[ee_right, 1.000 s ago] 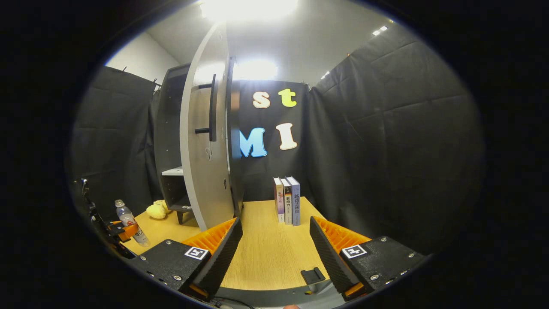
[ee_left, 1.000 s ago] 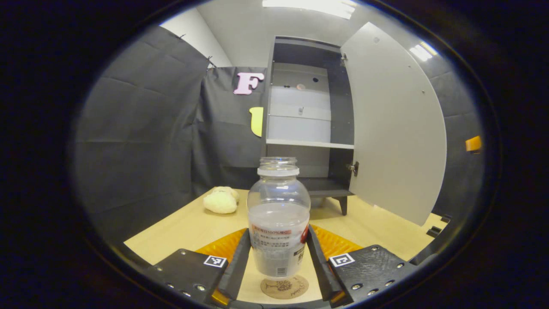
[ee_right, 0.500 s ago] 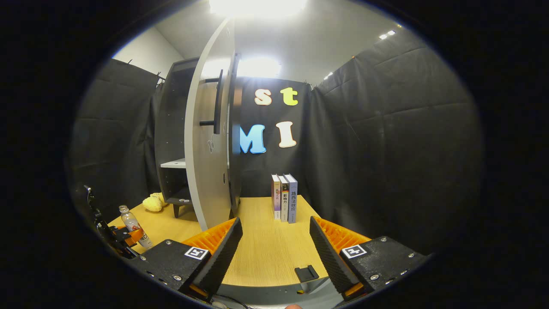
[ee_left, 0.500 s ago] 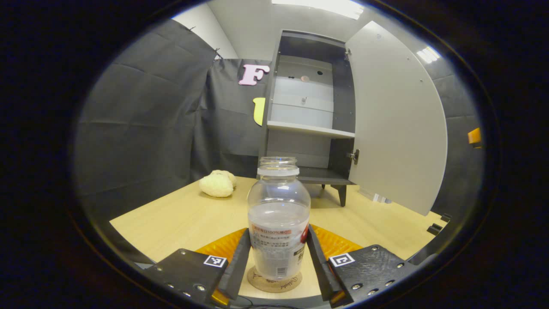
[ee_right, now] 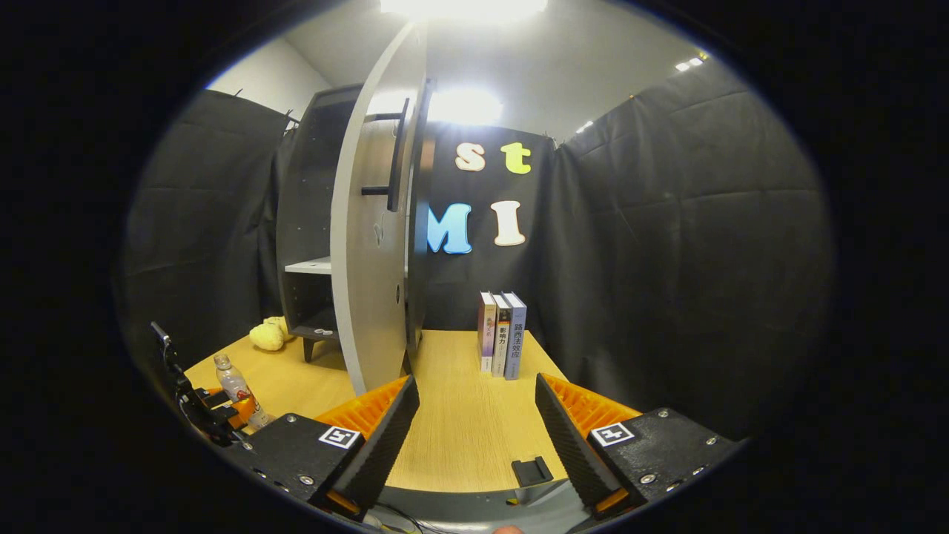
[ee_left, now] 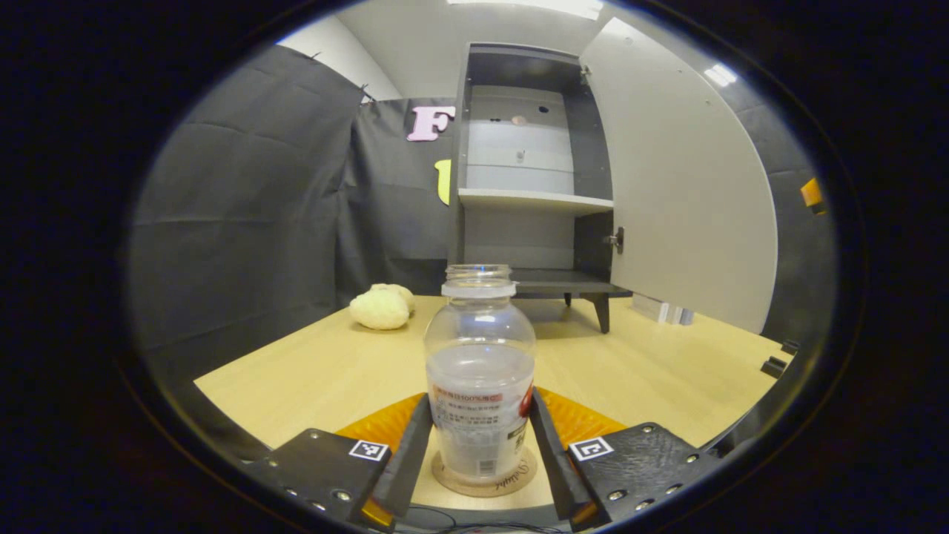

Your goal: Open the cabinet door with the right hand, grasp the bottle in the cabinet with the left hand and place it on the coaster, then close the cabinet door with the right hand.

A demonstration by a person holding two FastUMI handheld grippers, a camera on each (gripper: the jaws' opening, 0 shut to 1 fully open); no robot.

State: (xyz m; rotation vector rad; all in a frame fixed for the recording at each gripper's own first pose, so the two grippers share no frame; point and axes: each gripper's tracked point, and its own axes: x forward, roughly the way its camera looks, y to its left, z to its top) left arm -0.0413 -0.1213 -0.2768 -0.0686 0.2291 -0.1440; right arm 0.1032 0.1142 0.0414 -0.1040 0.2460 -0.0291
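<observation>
In the left gripper view a clear, capless bottle with a printed label stands upright on a round cork coaster. My left gripper is shut on the bottle, one finger against each side. Beyond it the grey cabinet stands with its door swung wide to the right. In the right gripper view my right gripper is open over the table with nothing between its fingers. The open door with its dark bar handle stands ahead to the left, and the bottle shows small at far left.
A pale plush toy lies on the wooden table left of the cabinet. Three books stand upright at the table's back, right of the door. A small black clip sits at the table's near edge.
The bottle has come down with my left gripper until it sits on the coaster. My right gripper has tilted and shifted slightly, so the door and books sit a little farther right in its view.
</observation>
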